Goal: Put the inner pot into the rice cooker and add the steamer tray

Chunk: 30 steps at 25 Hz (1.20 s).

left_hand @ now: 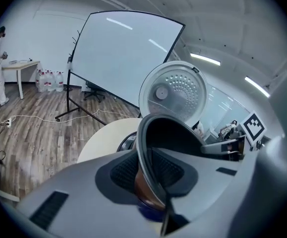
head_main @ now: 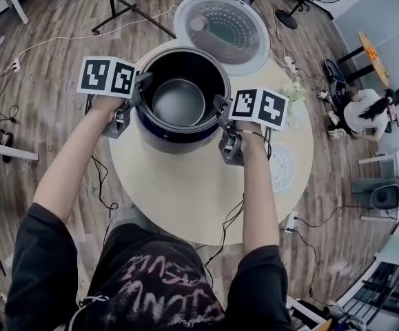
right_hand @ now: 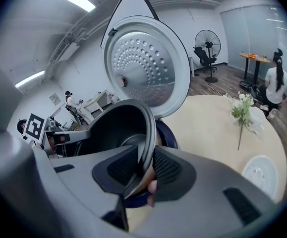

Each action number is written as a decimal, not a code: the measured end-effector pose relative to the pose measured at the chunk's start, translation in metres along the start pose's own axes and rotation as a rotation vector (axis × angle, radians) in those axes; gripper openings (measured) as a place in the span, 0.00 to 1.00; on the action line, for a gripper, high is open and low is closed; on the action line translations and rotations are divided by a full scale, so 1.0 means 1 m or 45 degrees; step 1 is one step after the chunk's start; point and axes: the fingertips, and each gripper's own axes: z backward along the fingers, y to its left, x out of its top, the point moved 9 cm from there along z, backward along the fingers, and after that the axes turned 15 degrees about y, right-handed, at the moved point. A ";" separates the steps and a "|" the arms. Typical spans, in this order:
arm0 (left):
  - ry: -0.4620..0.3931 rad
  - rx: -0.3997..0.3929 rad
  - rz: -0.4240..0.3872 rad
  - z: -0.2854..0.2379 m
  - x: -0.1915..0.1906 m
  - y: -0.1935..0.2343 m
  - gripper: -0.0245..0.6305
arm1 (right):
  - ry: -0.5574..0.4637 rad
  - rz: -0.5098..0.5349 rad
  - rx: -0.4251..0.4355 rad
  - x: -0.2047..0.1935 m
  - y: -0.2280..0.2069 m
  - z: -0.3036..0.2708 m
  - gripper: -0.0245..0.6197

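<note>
The dark inner pot (head_main: 178, 102) hangs by its rim over the open rice cooker (head_main: 177, 142), with its lower part down inside the dark blue body. My left gripper (head_main: 138, 92) is shut on the rim's left side, my right gripper (head_main: 221, 112) on its right side. In the left gripper view the rim (left_hand: 142, 148) runs between the pads of the left gripper (left_hand: 145, 175). The right gripper (right_hand: 145, 170) pinches the rim (right_hand: 150, 133) the same way. The cooker's lid (head_main: 221, 32) stands open behind. A white round steamer tray (head_main: 282, 165) lies flat on the table, to the right.
The round wooden table (head_main: 185, 198) carries the cooker near its far edge. A small bunch of flowers (head_main: 294, 92) stands to the right of the cooker. Cables trail from both grippers over the table's front. A person (head_main: 364, 112) sits at far right.
</note>
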 end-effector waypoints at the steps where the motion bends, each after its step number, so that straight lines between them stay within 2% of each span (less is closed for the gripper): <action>1: 0.020 0.001 -0.001 -0.003 -0.002 0.001 0.18 | 0.013 -0.001 -0.009 -0.001 -0.002 -0.002 0.19; 7: 0.093 0.007 0.021 -0.015 -0.008 0.009 0.18 | 0.081 0.005 -0.055 -0.003 -0.006 -0.016 0.19; 14: 0.160 0.039 0.005 -0.027 -0.011 0.014 0.18 | 0.140 0.011 -0.052 -0.011 -0.015 -0.034 0.21; 22: 0.220 0.033 0.052 -0.039 -0.020 0.025 0.18 | 0.186 0.042 -0.036 -0.013 -0.017 -0.045 0.21; 30: 0.253 0.111 -0.025 -0.040 -0.018 0.021 0.20 | 0.223 0.123 -0.066 -0.013 -0.014 -0.043 0.24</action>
